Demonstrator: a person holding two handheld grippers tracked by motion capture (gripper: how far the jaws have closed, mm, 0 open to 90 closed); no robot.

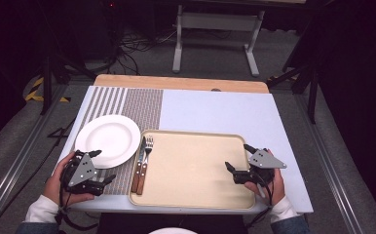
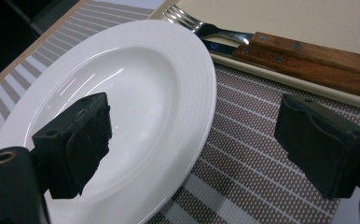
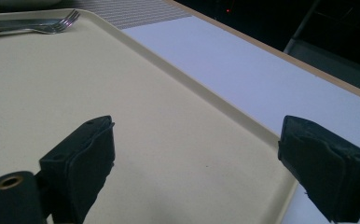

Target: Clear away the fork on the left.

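pale table (image 1: 225,114), striped mat (image 1: 127,105) — dark room

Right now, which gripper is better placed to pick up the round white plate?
Left. The left gripper is open at the near rim of the round white plate, its jaws straddling that rim. The right gripper, also open, hovers over the beige tray's far right side.

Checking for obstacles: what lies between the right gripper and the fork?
Only bare tray separates the right gripper from the fork, seen in the high view.
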